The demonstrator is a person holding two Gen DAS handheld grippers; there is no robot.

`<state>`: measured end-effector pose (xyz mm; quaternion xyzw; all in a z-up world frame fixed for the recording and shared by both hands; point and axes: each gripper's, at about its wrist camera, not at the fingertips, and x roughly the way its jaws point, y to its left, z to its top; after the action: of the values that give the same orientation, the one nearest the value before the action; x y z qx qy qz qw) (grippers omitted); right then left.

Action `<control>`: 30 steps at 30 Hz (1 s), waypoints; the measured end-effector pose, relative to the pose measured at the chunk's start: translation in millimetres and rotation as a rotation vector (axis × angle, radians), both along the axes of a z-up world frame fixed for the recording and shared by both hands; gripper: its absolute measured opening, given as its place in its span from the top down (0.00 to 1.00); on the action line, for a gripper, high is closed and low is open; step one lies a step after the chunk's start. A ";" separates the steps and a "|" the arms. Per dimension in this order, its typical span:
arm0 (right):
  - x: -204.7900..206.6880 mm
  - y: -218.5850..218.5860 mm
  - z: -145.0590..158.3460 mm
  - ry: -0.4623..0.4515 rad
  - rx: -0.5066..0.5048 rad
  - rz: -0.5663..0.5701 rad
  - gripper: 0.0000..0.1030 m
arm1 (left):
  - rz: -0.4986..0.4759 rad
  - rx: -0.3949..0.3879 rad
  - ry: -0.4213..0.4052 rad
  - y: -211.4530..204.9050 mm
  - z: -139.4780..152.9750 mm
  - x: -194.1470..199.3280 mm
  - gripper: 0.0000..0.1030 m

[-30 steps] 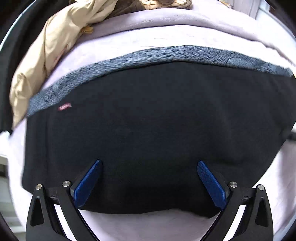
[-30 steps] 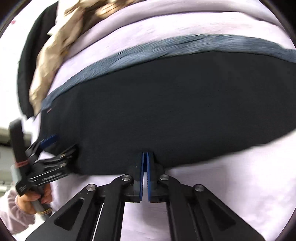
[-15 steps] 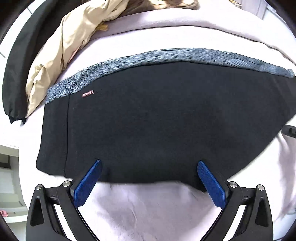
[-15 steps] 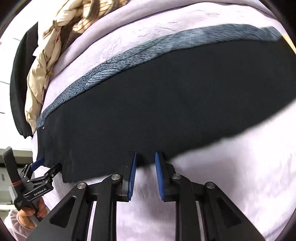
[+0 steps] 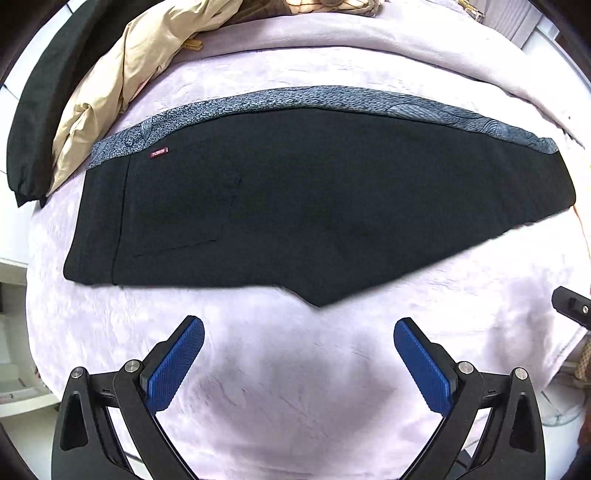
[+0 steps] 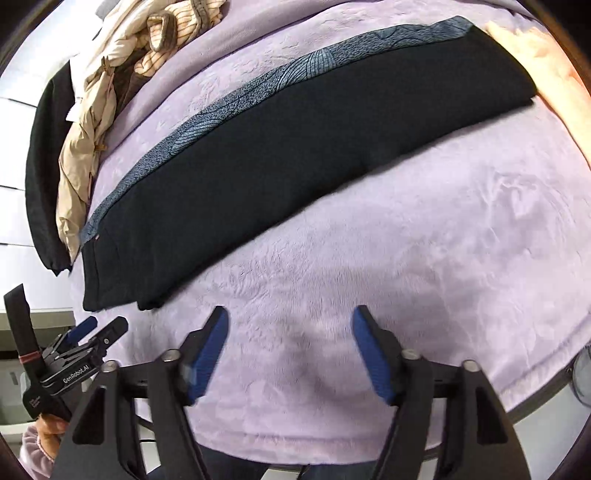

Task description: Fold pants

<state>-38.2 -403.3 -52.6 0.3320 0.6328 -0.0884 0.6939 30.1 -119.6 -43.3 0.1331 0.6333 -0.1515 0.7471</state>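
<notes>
Black pants (image 5: 303, 206) lie flat on the lilac blanket (image 5: 295, 369), folded lengthwise, with a blue-grey patterned strip (image 5: 295, 98) along the far edge and a small red label (image 5: 159, 153) near the waistband at the left. They also show in the right wrist view (image 6: 280, 147). My left gripper (image 5: 299, 332) is open and empty, held back from the pants' near edge. My right gripper (image 6: 290, 325) is open and empty, also back from the near edge. The left gripper shows in the right wrist view (image 6: 98, 326).
A beige garment (image 5: 122, 85) and a black garment (image 5: 33, 110) are piled at the far left of the bed. A striped garment (image 6: 177, 33) lies at the back. The blanket's near edge (image 6: 535, 391) drops off at the lower right.
My right gripper has let go of the pants' near edge and opened wide. Both grippers have pulled back from the pants, which now lie flat.
</notes>
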 end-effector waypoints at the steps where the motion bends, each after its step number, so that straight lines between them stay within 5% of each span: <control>1: -1.8 -0.5 4.0 -0.007 -0.011 -0.004 0.19 | 0.004 -0.005 0.005 -1.6 2.5 -1.8 0.00; 12: -5.4 17.5 24.6 0.053 -0.077 0.023 0.10 | -0.036 0.001 -0.010 -11.7 8.4 23.0 0.00; 30: 8.4 32.3 56.4 0.059 -0.157 0.090 0.10 | -0.035 -0.149 -0.019 -18.9 25.9 24.6 0.00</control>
<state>-29.8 -371.0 3.8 0.2453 0.6584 -0.1162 0.7020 54.7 -138.5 -17.4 0.0897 0.6109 -0.2101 0.7580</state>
